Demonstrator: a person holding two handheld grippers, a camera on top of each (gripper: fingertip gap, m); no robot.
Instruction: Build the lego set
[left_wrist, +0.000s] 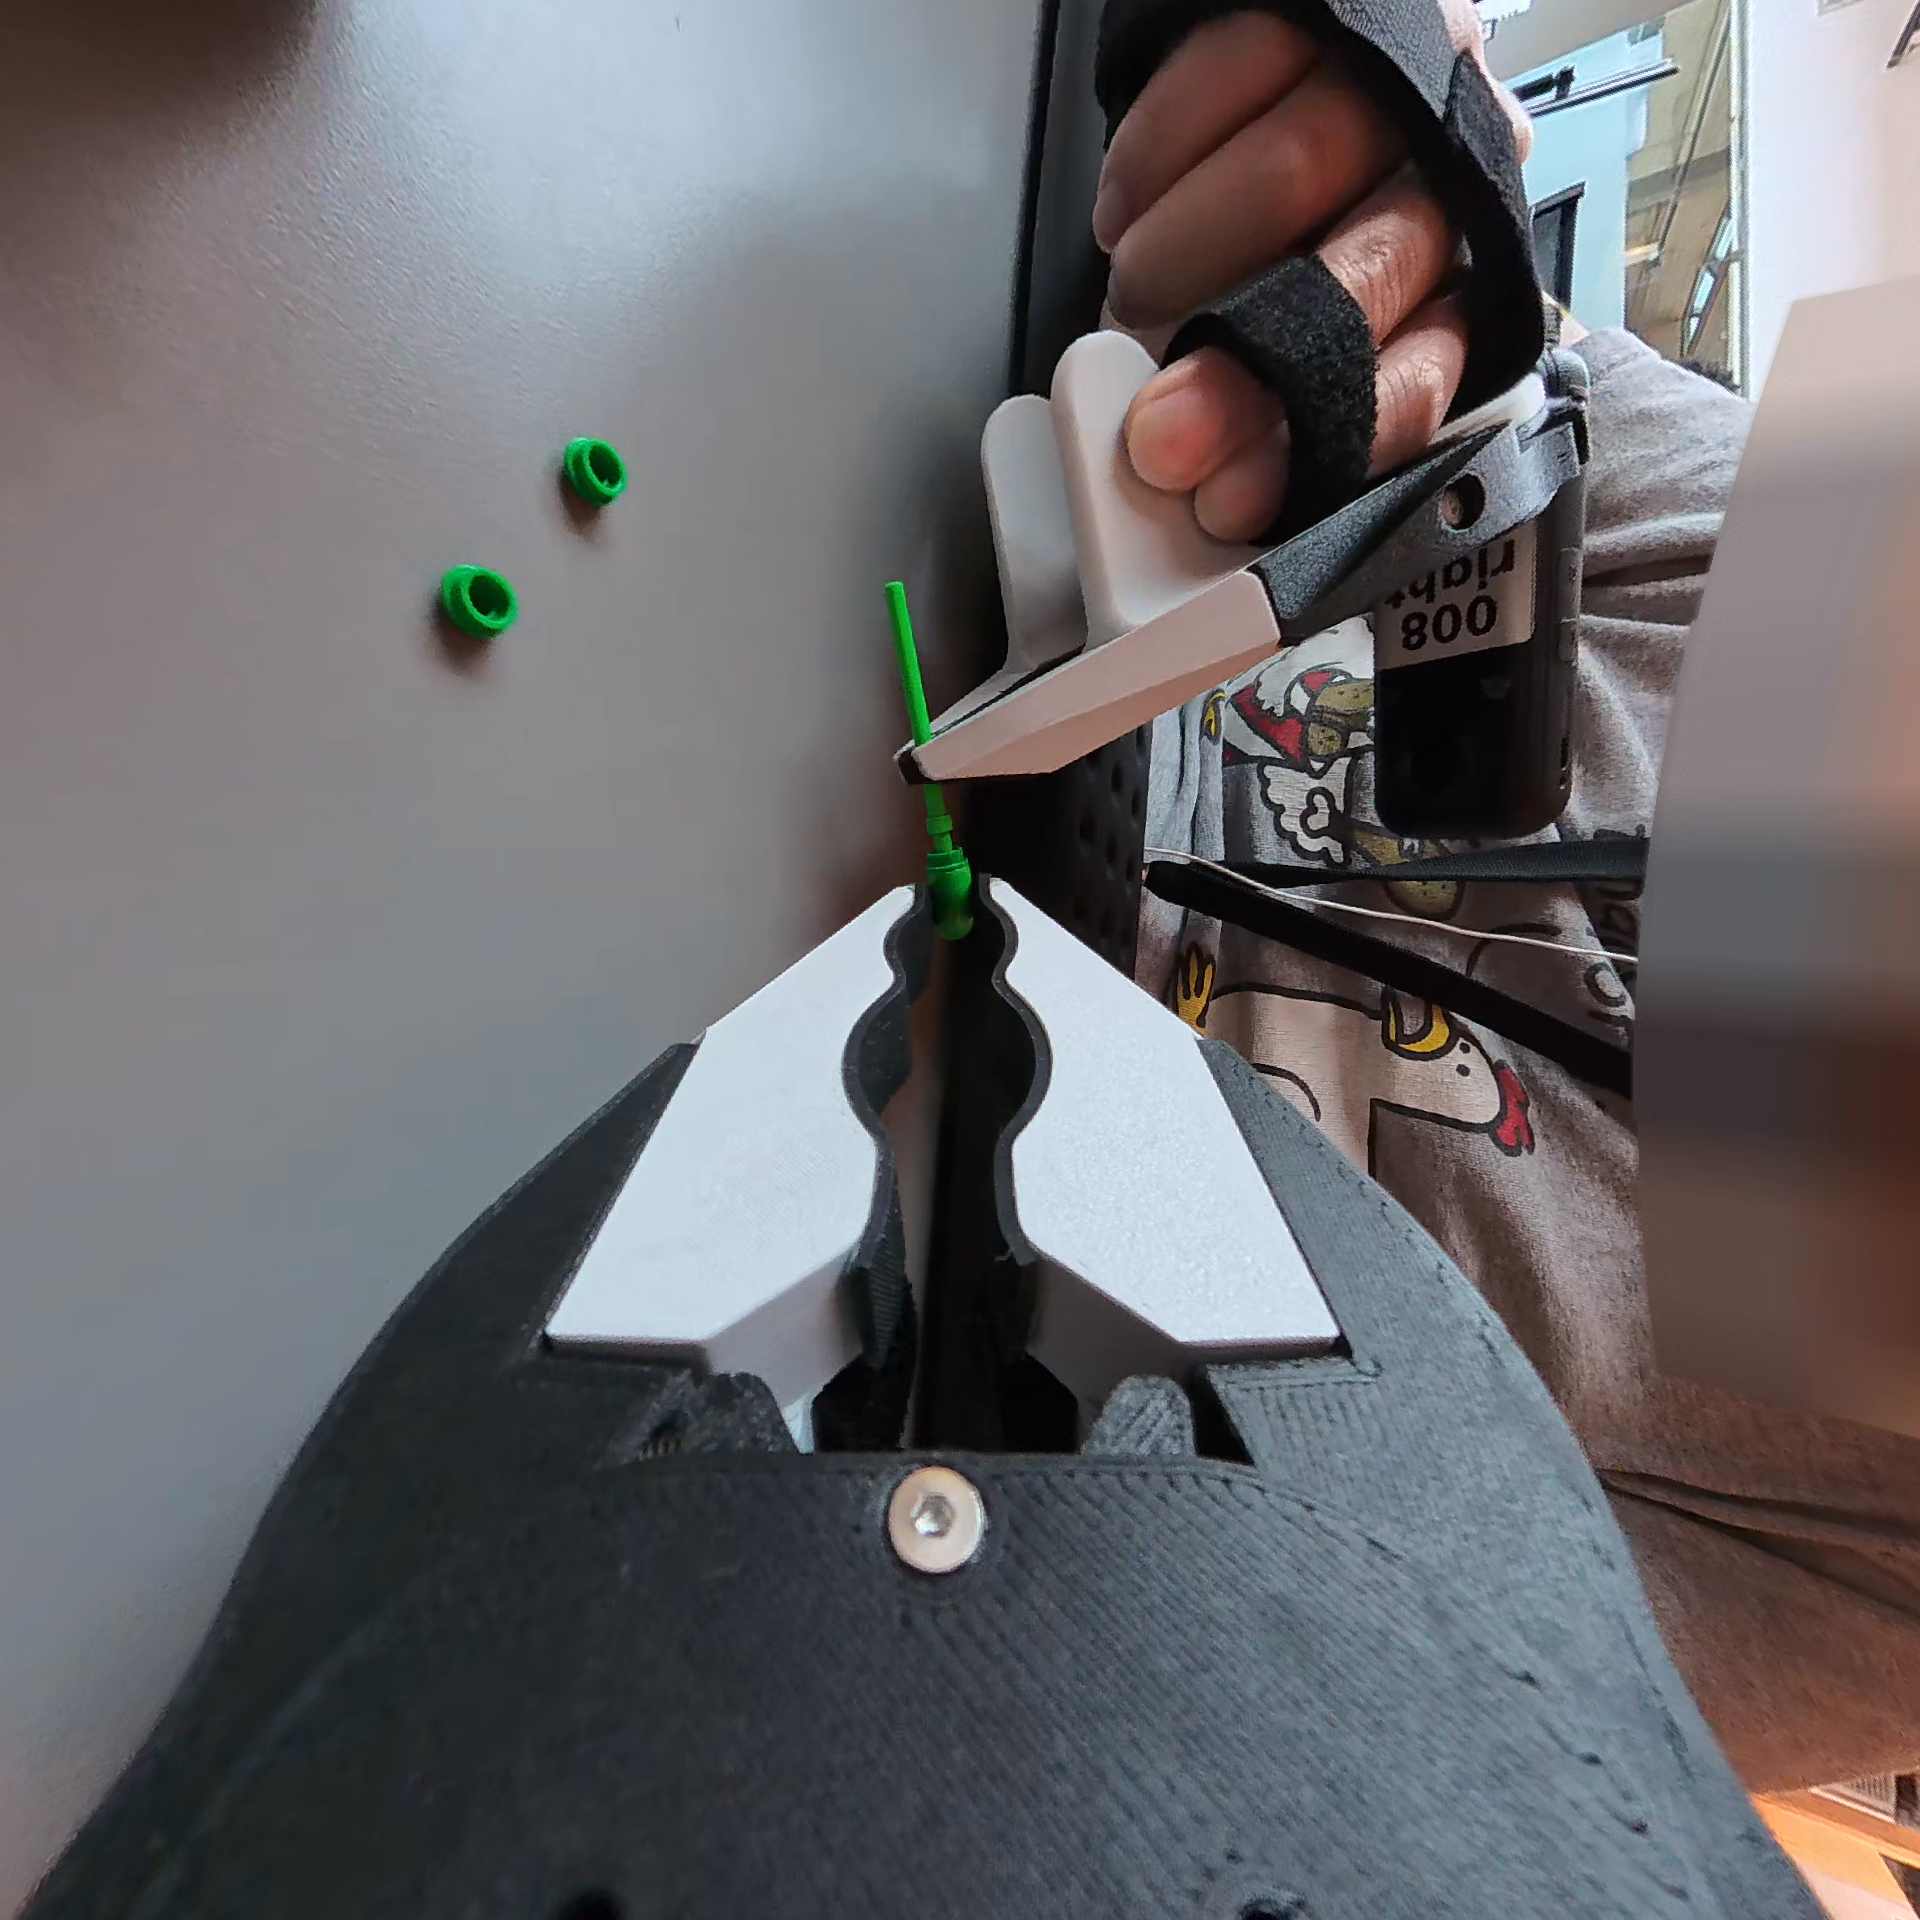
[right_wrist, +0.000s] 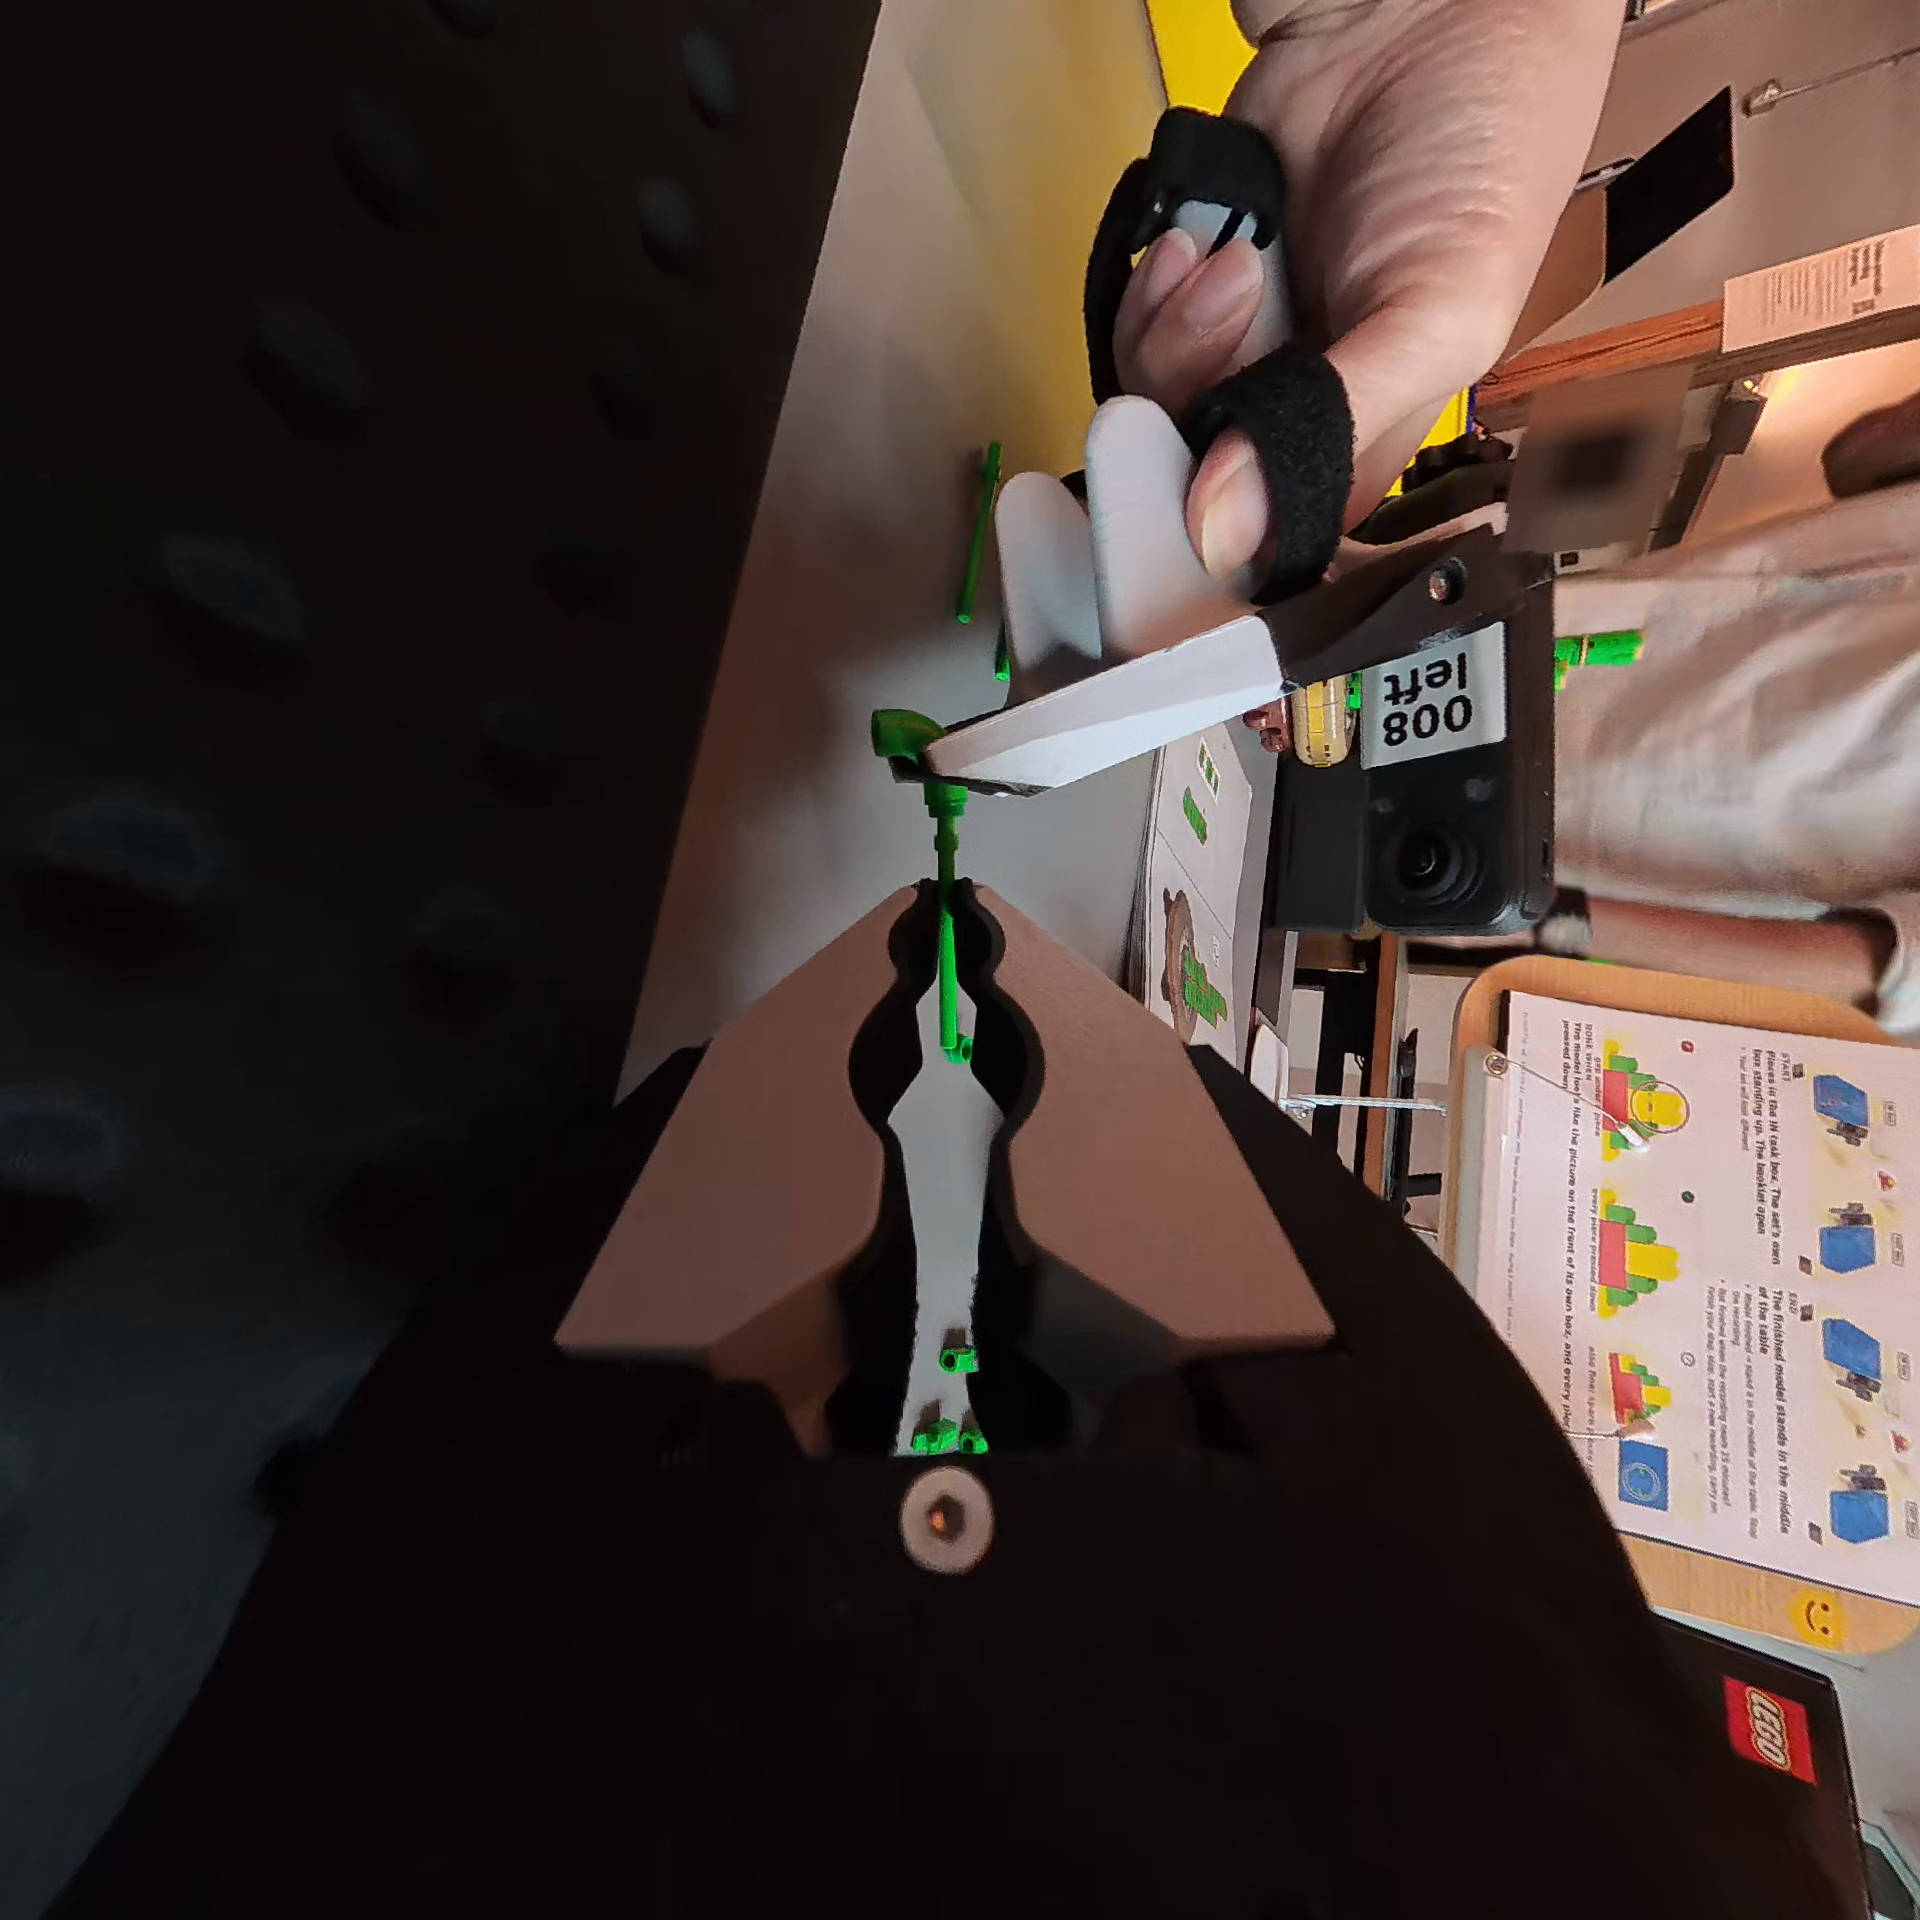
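Observation:
A thin green rod (left_wrist: 908, 675) ends in a small green connector piece (left_wrist: 950, 902). My left gripper (left_wrist: 951, 888) is shut on that connector end. My right gripper (left_wrist: 914, 764) comes in from the right and is shut on the rod's shaft just above. In the right wrist view, my right gripper (right_wrist: 945, 888) pinches the green rod (right_wrist: 947, 966) at its tips. The left gripper (right_wrist: 914, 767) holds a green elbow-shaped end piece (right_wrist: 894, 732) just beyond. Both grippers hold the same small assembly in the air above the table.
Two loose green round pieces (left_wrist: 594, 470) (left_wrist: 478, 601) lie on the grey table (left_wrist: 312, 935). More green rods (right_wrist: 977, 530) and small green pieces (right_wrist: 958, 1358) lie on the table. An open booklet (right_wrist: 1195, 935), an instruction sheet (right_wrist: 1662, 1299) and a black box (right_wrist: 1766, 1756) are to the right. Both grippers' tips are close together, under 4 cm apart.

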